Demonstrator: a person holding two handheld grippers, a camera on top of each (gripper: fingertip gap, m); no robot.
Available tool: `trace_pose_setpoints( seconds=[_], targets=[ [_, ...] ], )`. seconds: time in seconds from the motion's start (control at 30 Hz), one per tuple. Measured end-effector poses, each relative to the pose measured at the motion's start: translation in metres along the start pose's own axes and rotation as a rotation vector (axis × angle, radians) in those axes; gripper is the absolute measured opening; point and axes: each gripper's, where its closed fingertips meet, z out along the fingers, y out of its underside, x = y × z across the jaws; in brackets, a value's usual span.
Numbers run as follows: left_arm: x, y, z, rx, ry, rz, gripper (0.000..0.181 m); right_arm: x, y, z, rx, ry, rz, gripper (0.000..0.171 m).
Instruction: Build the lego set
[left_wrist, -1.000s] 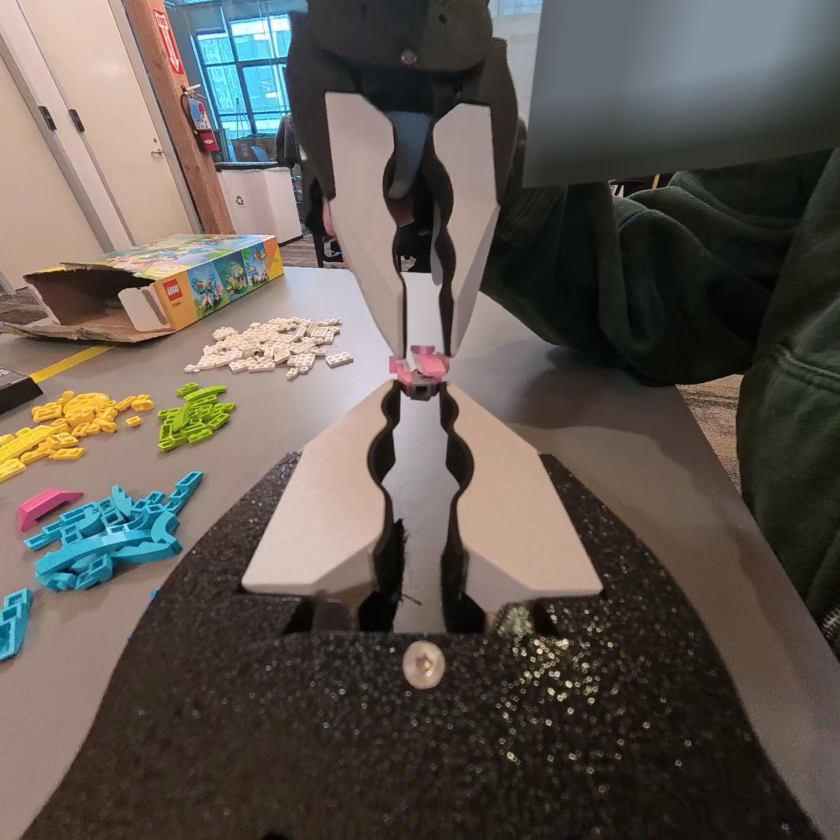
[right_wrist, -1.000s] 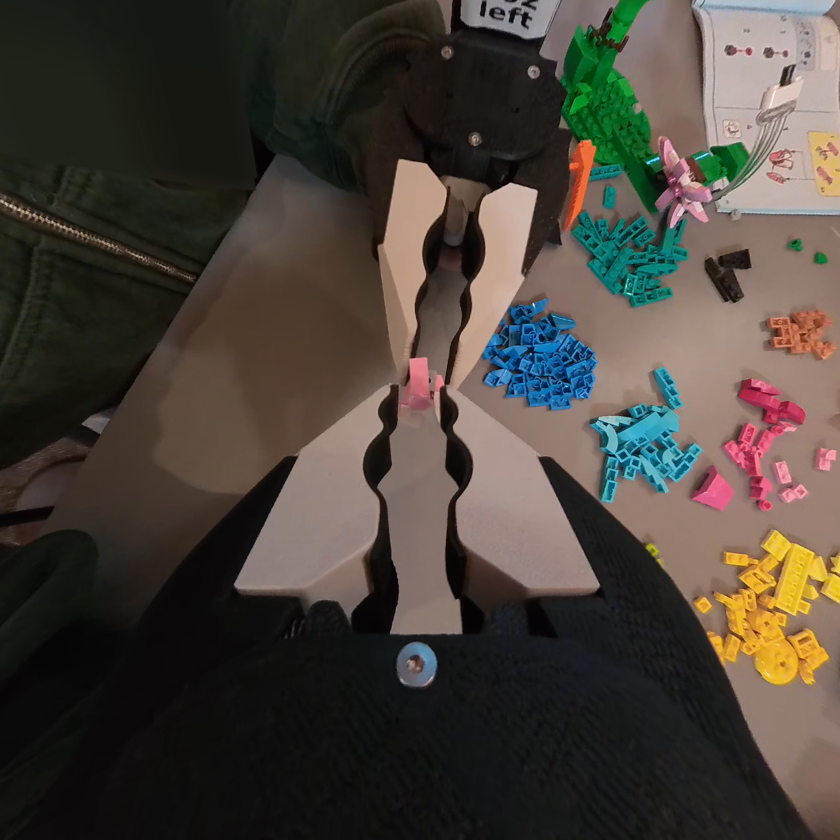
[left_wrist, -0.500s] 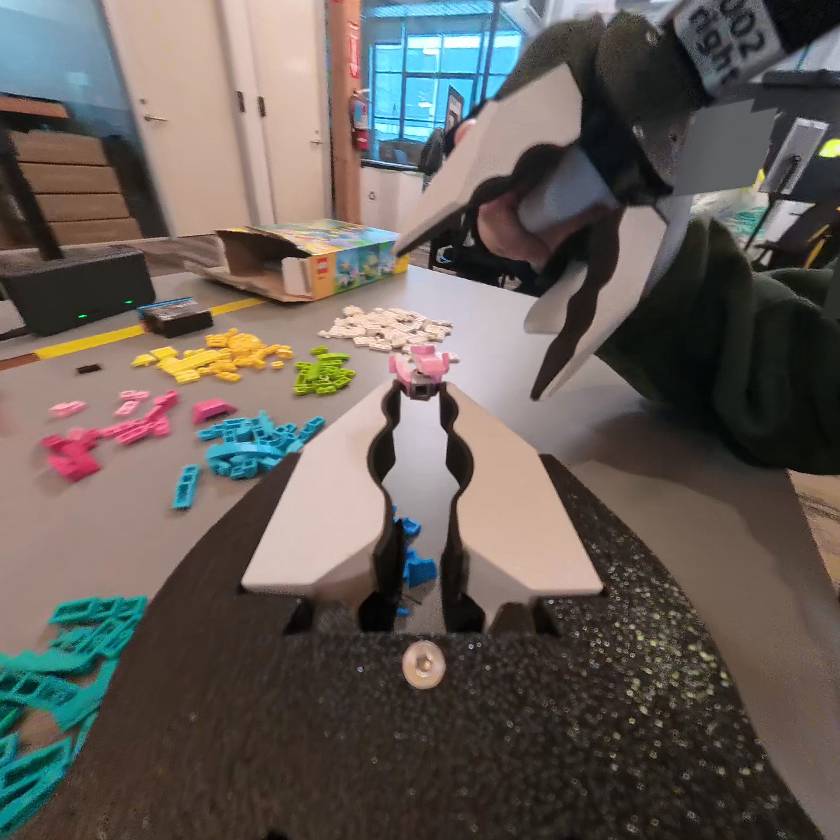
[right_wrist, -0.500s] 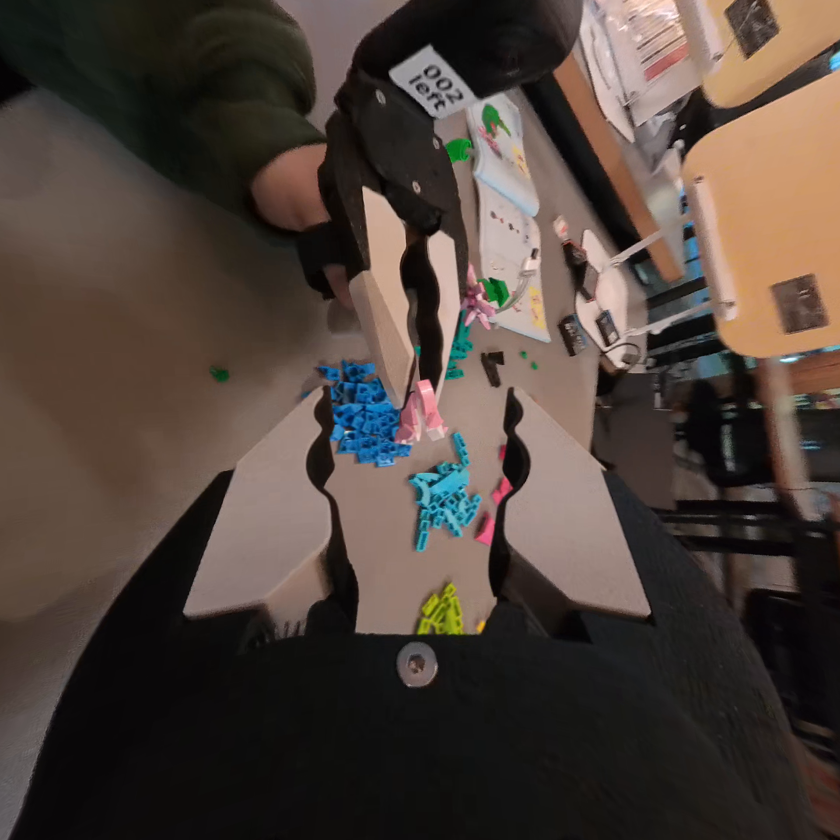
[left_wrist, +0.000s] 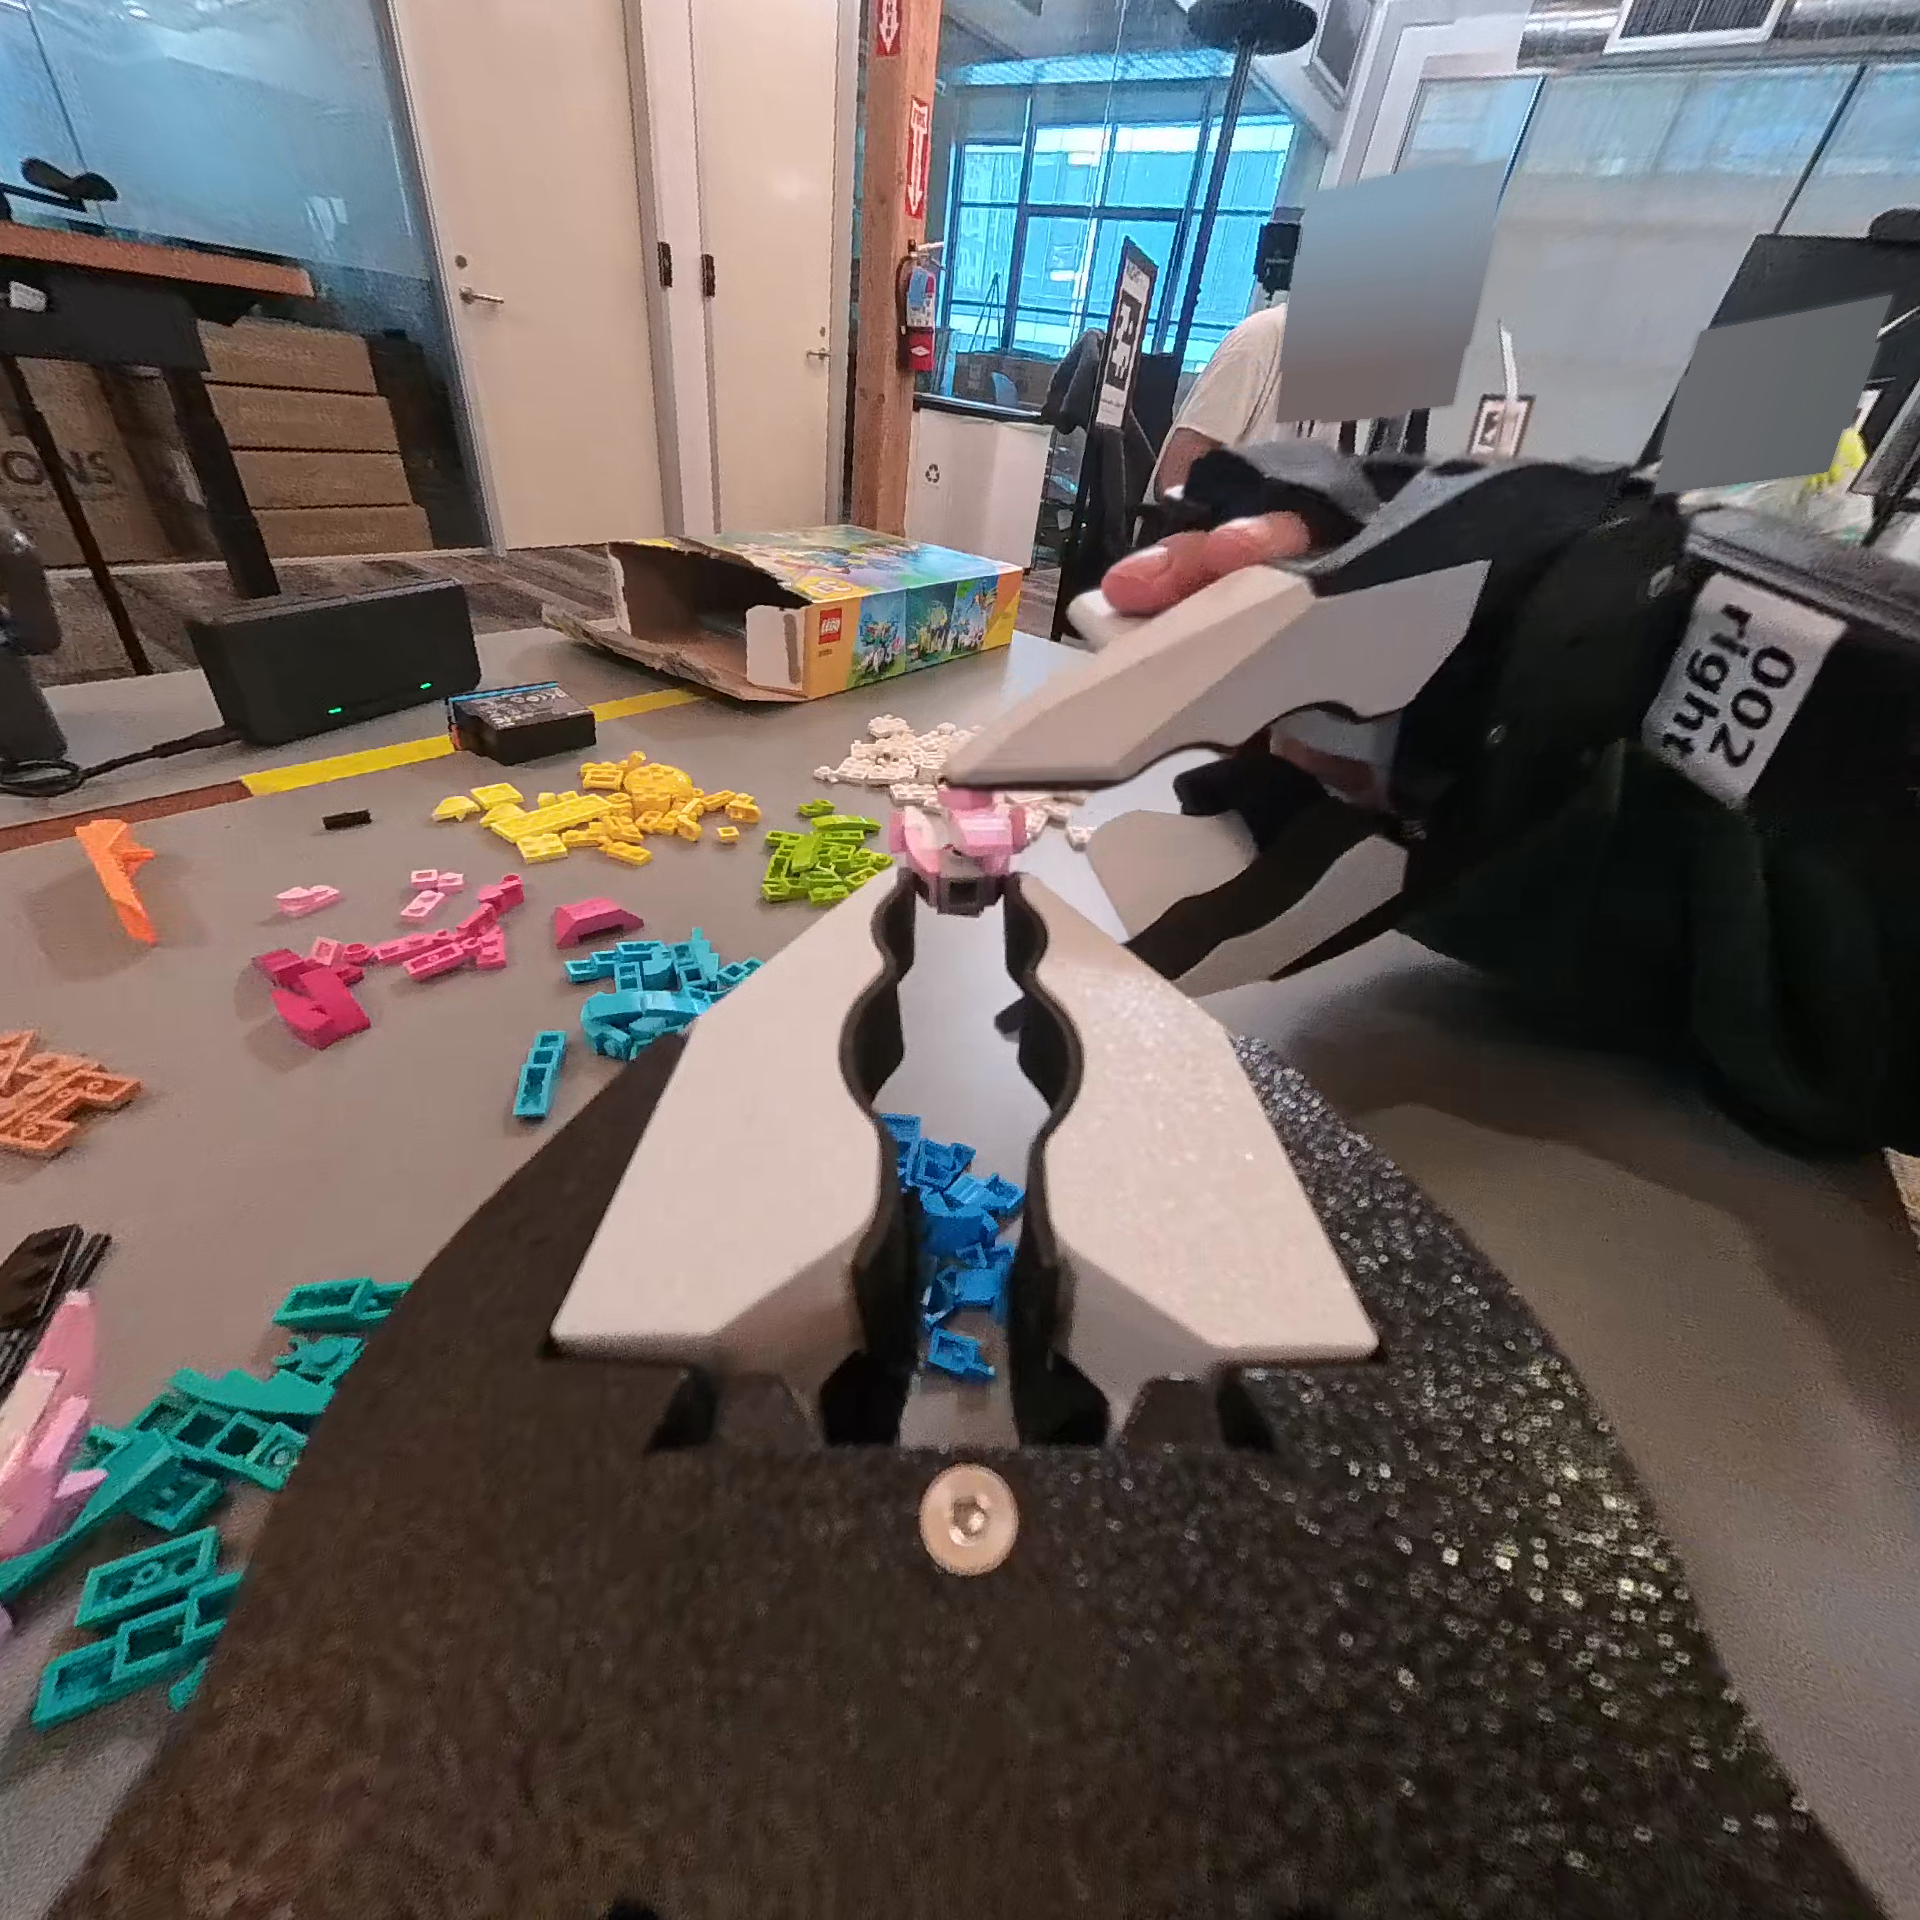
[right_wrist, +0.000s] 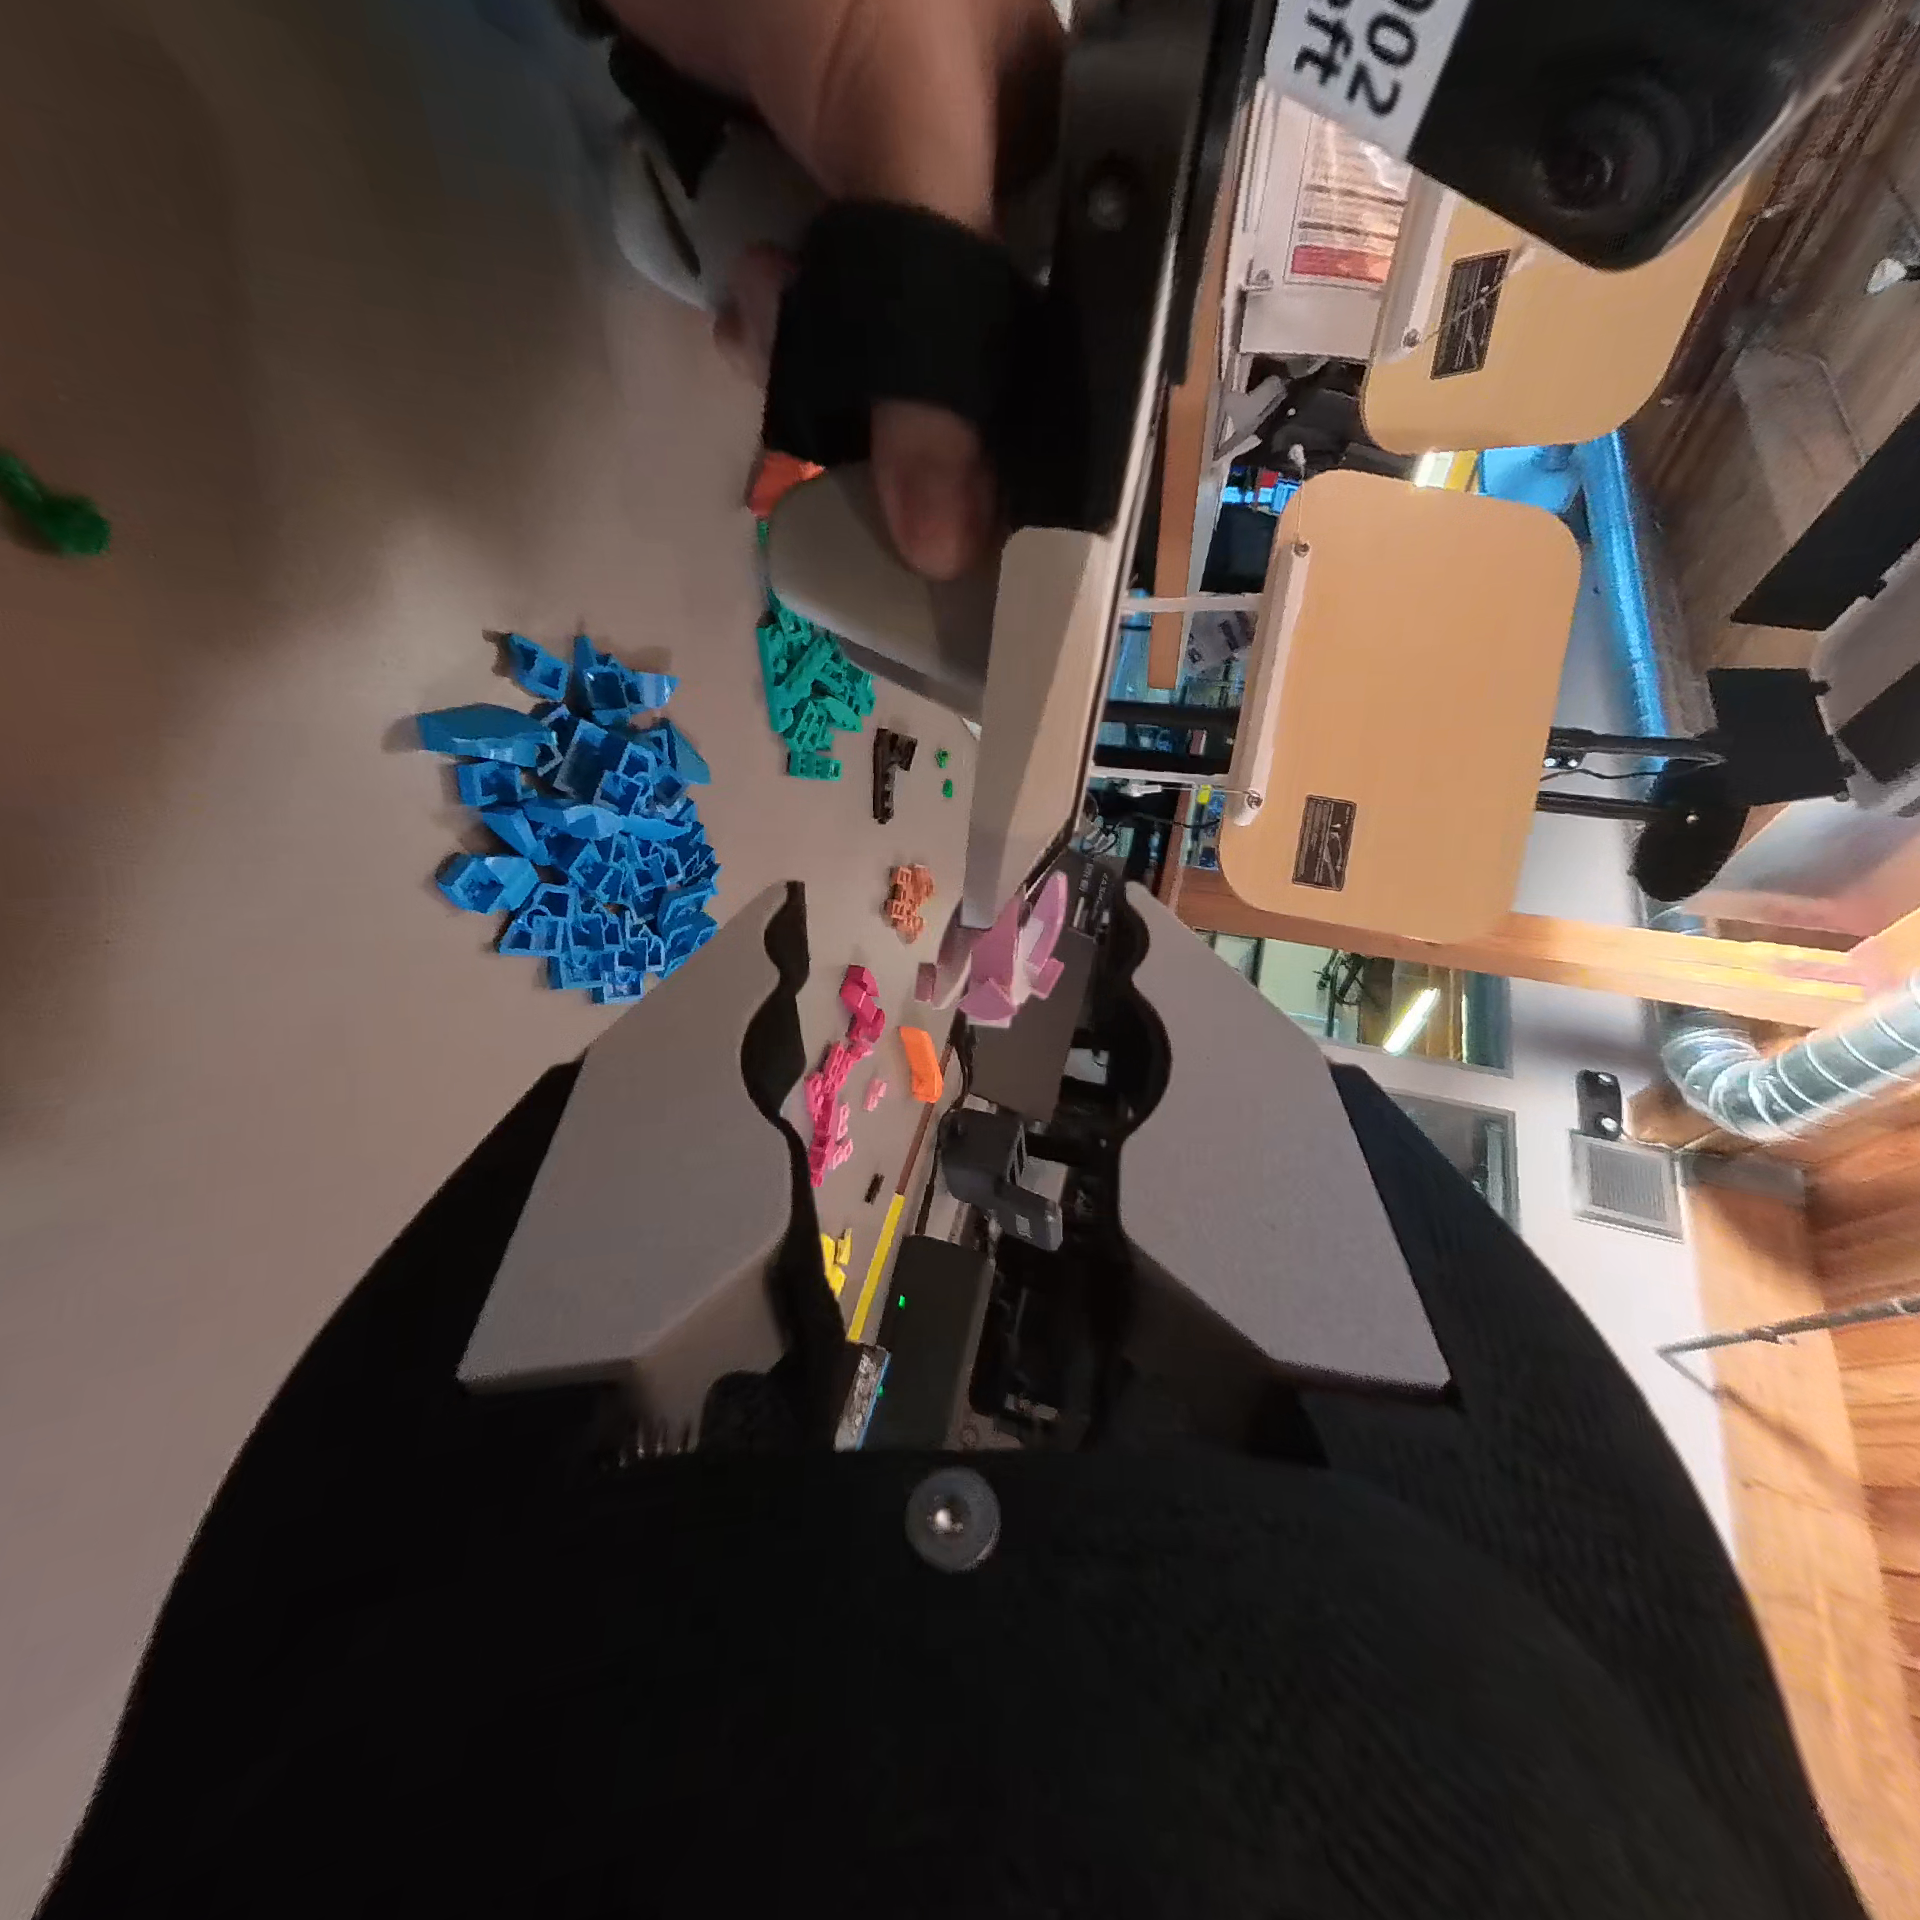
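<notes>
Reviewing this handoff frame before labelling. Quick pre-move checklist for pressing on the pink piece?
1. Left gripper shut on the pink assembly: ok.
2. Right gripper open: ok, its jaws stand wide apart.
3. Right gripper's upper finger over the assembly's top: ok, its tip is at the pink part; contact cannot tell.
4. Assembly held clear of the table: ok.
5. Parts fully seated together: cannot tell.
6. Loose piles such as the blue bricks out of the way: ok.
</notes>
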Motion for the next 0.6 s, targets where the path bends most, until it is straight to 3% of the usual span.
trace_pose_setpoints(
  seconds=[0.6],
  targets=[
    [0.0013, 0.0057, 0.003, -0.027, 0.003, -0.008, 0.014, -0.006, 0.0102, 0.0036, -0.11, -0.006, -0.136, 0.036]
  ],
)
